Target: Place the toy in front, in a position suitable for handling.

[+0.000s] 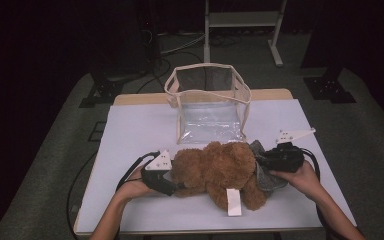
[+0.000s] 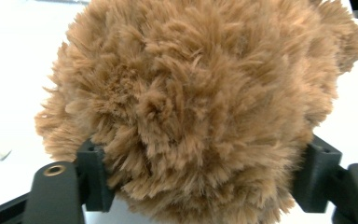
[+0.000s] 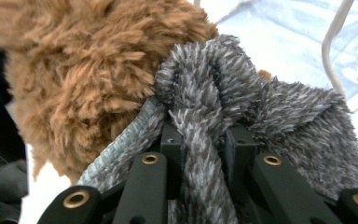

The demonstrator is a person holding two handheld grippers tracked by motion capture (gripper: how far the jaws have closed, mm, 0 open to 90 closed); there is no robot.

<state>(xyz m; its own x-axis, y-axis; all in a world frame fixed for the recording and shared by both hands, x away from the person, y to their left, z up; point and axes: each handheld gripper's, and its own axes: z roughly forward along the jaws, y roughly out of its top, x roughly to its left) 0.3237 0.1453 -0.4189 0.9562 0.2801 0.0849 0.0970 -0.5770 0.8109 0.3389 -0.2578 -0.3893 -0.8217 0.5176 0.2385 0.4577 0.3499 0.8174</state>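
Trouble could come from the soft fur. The fluffy brown teddy bear point(image 1: 215, 172) lies near the front edge of the white tabletop point(image 1: 130, 130). The left gripper point(image 1: 172, 186) squeezes its round end between half-closed jaws. The right gripper point(image 1: 260, 161) pinches the bear's grey fuzzy cloth point(image 3: 242, 107) tight. Fur may slip free, or the clear plastic bag point(image 1: 207, 102) may tip.

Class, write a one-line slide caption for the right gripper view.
Right hand-held gripper pinches a fold of grey fuzzy cloth beside the brown teddy bear.
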